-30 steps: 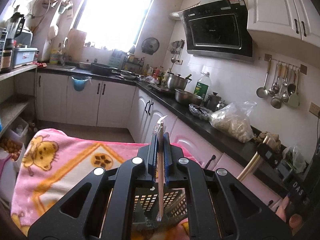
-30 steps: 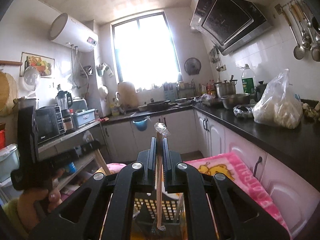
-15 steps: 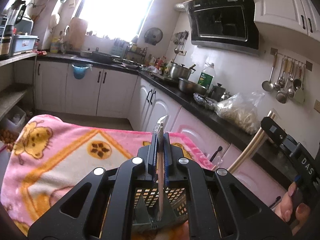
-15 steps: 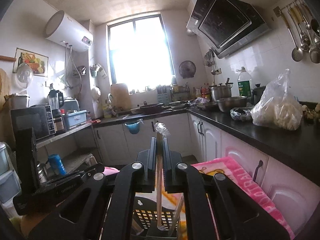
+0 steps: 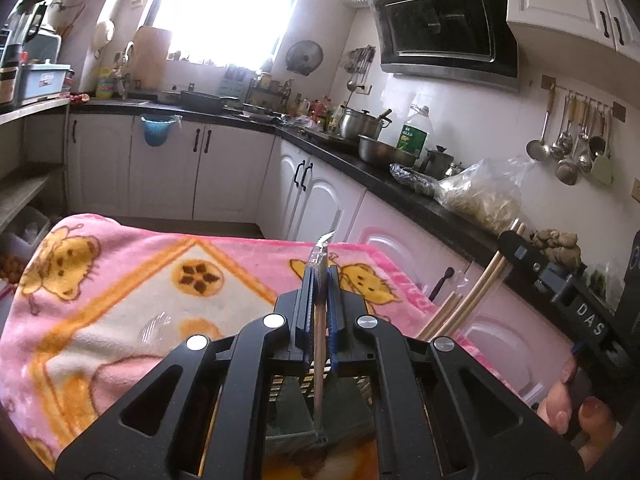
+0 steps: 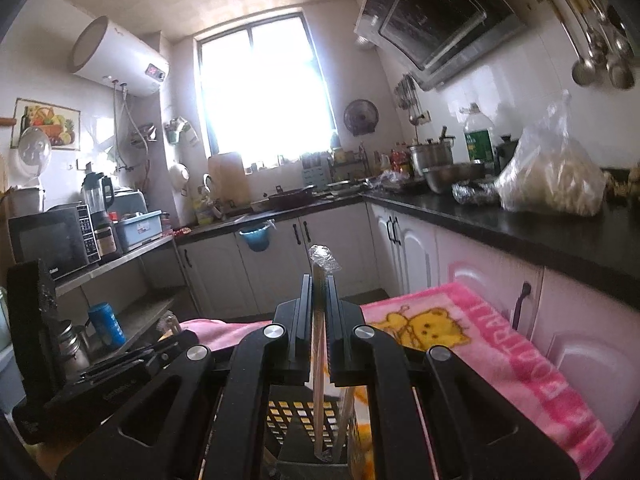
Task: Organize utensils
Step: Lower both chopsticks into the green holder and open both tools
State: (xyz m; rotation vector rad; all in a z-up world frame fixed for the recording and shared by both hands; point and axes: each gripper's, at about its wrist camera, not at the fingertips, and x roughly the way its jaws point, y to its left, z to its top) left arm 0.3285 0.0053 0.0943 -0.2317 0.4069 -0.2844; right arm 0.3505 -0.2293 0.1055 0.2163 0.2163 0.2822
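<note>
My left gripper (image 5: 319,276) is shut on a pair of wrapped wooden chopsticks (image 5: 319,344) that hangs down into a dark perforated utensil basket (image 5: 298,412) below the jaws. My right gripper (image 6: 319,284) is shut on another wrapped pair of chopsticks (image 6: 319,368), its lower end inside the same basket (image 6: 296,420). In the left wrist view the right gripper (image 5: 560,280) stands at the right with its chopsticks (image 5: 468,304) slanting down toward the basket. The left gripper's body (image 6: 92,372) shows at the left of the right wrist view.
The basket stands on a table under a pink cartoon blanket (image 5: 120,292). A black countertop (image 5: 400,184) with pots, a bottle and a plastic bag (image 5: 484,196) runs along the right, over white cabinets (image 5: 320,200). Ladles (image 5: 568,148) hang on the wall. A shelf with a microwave (image 6: 52,240) stands left.
Both grippers have dropped lower over the basket, with the chopsticks reaching deeper into it. The right gripper has moved closer to the left one. Both stay shut.
</note>
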